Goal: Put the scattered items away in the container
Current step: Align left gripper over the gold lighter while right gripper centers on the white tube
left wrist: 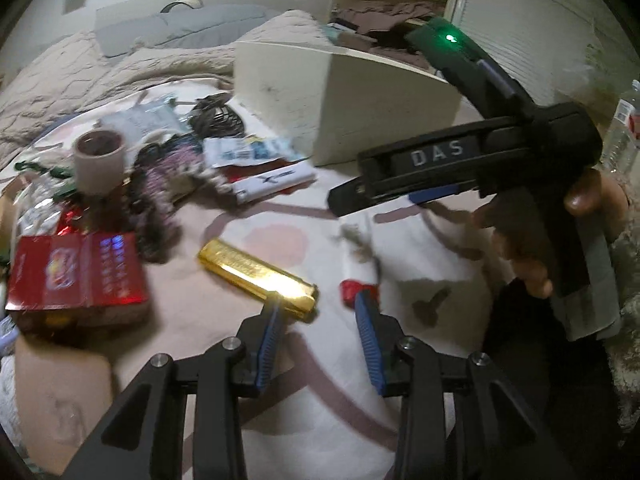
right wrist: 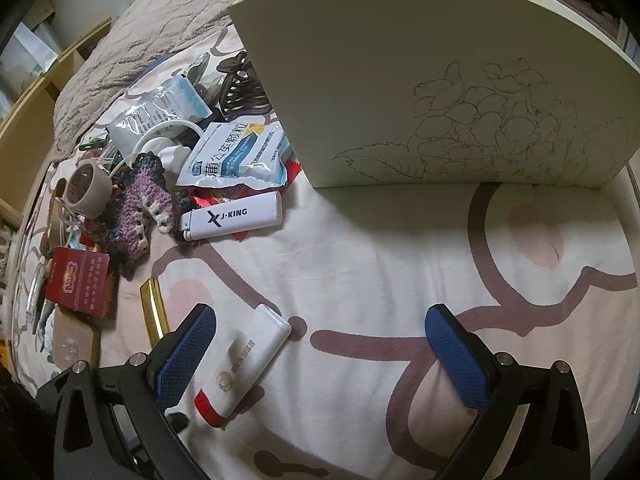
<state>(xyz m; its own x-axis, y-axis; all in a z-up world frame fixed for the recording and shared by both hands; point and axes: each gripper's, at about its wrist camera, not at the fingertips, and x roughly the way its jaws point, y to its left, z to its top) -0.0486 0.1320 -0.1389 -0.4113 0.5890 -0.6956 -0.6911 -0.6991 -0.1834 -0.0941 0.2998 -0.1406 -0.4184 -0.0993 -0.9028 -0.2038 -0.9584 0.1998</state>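
Right gripper wide open, left pad beside white lighter; left gripper open, pad touching gold bar.

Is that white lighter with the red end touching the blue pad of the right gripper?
Cannot tell. In the right wrist view the white lighter lies right beside the left pad of the open right gripper, but that pad hides its near edge, so neither contact nor gap shows.

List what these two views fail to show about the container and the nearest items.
- Container interior: hidden by its tall wall in the right wrist view; the left wrist view shows only its outside.
- Gold bar: lower end hidden behind the right gripper finger.
- Red item: blurred and partly hidden behind the left gripper finger in the left wrist view.
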